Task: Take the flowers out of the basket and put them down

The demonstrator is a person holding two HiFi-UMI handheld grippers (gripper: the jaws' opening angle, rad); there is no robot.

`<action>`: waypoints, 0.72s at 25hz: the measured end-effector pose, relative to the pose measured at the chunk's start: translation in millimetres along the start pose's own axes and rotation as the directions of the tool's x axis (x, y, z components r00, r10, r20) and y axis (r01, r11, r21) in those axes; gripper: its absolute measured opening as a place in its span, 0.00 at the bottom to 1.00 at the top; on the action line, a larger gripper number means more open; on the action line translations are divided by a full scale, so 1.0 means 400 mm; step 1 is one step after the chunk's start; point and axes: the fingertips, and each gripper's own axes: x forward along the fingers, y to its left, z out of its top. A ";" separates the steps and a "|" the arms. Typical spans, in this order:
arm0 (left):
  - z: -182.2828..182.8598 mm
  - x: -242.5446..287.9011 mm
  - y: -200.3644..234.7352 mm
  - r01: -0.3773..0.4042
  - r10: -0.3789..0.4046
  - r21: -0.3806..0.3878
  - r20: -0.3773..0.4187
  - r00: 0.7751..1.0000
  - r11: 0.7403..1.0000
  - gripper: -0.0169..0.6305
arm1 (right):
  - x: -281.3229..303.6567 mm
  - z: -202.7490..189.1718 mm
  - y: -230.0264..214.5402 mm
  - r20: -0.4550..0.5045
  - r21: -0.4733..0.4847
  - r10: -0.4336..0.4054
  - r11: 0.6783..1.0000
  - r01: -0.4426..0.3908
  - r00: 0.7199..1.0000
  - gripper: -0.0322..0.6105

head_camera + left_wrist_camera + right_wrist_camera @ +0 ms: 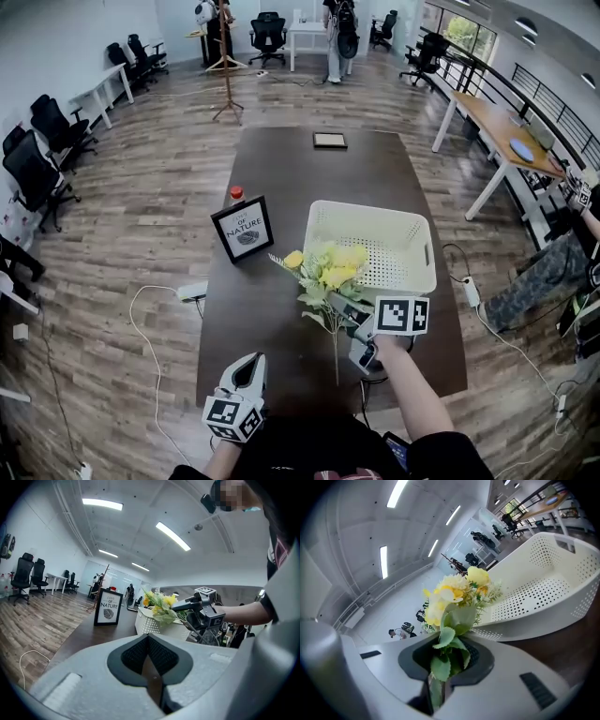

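A: Left gripper [250, 360]?
B: Low at the table's [281, 169] near edge. Jaws pressed together, nothing in them [151, 667].

A: Right gripper [341, 306]?
B: Clamped on the flowers [328, 267]. In its own view, stem and leaves sit squeezed between the jaws [439, 679], yellow blooms [457, 595] sticking out past them.

A: Where are the flowers exactly?
B: Outside the basket [370, 208], held up at its near-left corner. In the head view the blooms overlap that corner and the thin stem trails back toward the near edge. Can't tell if the stem end touches the table.

A: Basket?
B: White, perforated, upright on the table's right half. Nothing visible inside [543, 597].

A: Further out?
B: Black-framed sign [243, 228] stands left of the basket, well apart from it, with a red cap [236, 192] just behind. A small dark frame [329, 141] lies flat at the far end. Beyond the table are a coat rack [225, 66] and office chairs [42, 159] on a wood floor.
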 end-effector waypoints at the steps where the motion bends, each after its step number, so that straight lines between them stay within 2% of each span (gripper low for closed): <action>1: -0.001 -0.002 0.000 -0.002 0.002 -0.001 0.000 1.000 1.000 0.04 | 0.001 -0.005 0.004 -0.002 -0.019 0.007 1.000 -0.007 1.000 0.16; 9: -0.014 -0.003 -0.008 -0.011 0.011 -0.014 -0.013 1.000 1.000 0.04 | 0.007 -0.039 0.016 -0.048 -0.133 0.035 0.990 -0.041 0.998 0.16; 15: -0.018 0.002 -0.008 -0.015 0.014 -0.018 -0.017 1.000 1.000 0.04 | 0.011 -0.062 0.043 -0.059 -0.167 0.099 0.980 -0.107 0.993 0.16; 18: -0.026 -0.001 -0.007 -0.012 0.012 -0.019 -0.017 1.000 1.000 0.04 | 0.016 -0.086 0.045 -0.078 -0.209 0.091 0.972 -0.106 0.993 0.16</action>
